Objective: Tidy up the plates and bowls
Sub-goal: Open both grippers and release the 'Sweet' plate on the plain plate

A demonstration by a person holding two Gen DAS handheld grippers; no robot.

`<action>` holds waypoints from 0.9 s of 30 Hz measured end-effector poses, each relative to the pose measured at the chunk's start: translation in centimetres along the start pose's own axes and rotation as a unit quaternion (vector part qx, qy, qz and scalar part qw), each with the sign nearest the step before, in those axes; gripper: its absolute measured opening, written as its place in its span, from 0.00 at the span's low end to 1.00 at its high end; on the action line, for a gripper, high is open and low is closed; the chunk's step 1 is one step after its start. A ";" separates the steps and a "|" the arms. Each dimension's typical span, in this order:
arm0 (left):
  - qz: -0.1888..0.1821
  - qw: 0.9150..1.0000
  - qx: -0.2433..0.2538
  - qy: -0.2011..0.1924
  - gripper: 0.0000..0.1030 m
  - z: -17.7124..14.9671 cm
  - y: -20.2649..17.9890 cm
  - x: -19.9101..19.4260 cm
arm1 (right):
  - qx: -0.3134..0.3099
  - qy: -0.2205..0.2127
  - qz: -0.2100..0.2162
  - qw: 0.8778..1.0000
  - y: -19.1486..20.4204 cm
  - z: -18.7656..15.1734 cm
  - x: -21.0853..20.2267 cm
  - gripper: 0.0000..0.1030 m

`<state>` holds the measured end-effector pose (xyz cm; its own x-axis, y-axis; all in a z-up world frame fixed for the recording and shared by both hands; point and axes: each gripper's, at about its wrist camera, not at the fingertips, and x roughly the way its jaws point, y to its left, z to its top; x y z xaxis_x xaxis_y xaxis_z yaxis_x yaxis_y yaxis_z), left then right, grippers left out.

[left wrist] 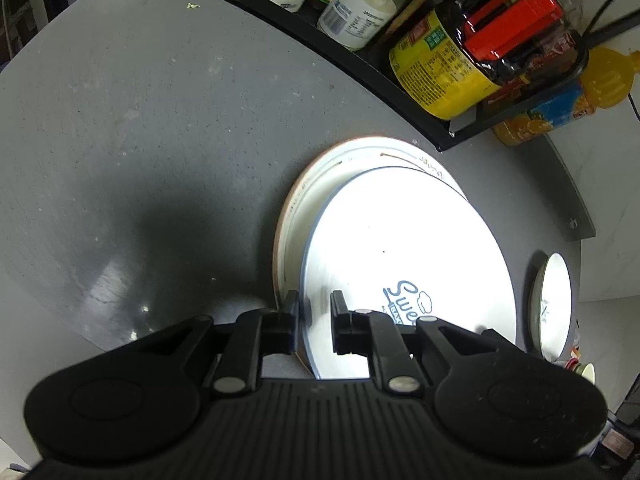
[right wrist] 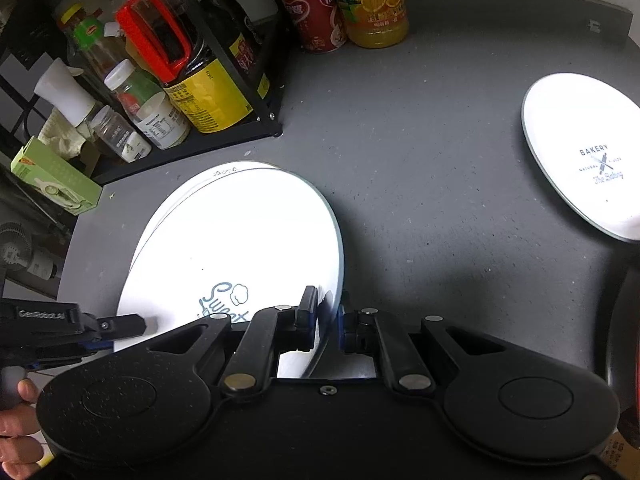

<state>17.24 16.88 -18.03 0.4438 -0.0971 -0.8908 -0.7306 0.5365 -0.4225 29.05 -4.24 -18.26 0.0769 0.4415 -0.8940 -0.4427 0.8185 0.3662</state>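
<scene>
Clearly "BAKERY" marks the far plate (right wrist: 580,152); "Swe…" the gripped plate (right wrist: 240,240).

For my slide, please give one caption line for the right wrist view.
Right gripper fingers straddle the top plate's rim; a second plate lies apart.

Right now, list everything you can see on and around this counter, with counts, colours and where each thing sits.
counter: one, grey, under everything
top plate: one, white with blue print, stacked on another plate, both grippers at its near rim
lower plate: one, white with brown rim, beneath the top plate
bakery plate: one, white, alone on the right
rack: one, black, back left, holding bottles and jars
soy bottle: one, dark with yellow label and red handle, in the rack
juice bottle: one, orange, beside the rack
can: one, red, beside the juice
green box: one, far left
left gripper: black, straddling the top plate's rim
right gripper: black, straddling the same rim
hand: one, lower left
</scene>
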 end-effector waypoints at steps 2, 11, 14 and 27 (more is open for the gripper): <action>0.006 1.000 -0.003 -0.004 0.13 0.4 -0.1 -0.3 | 0.002 0.000 0.002 1.000 0.0 0.2 0.2 0.09; 0.051 0.998 0.023 -0.021 0.35 1.2 -0.7 -0.5 | 0.003 0.009 0.003 1.000 0.3 0.4 1.7 0.12; 0.066 0.998 0.021 -0.014 0.35 1.2 -0.6 0.2 | -0.014 0.013 -0.001 1.000 0.8 0.4 2.1 0.13; 0.099 0.995 0.019 -0.010 0.46 1.5 -0.3 1.5 | -0.034 0.025 0.005 0.999 2.0 1.0 2.3 0.33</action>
<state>18.92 17.87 -19.00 0.3038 0.0302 -0.9522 -0.7845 0.5750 -0.2321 29.23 -1.22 -19.37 0.0282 0.4291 -0.9028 -0.5026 0.7868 0.3583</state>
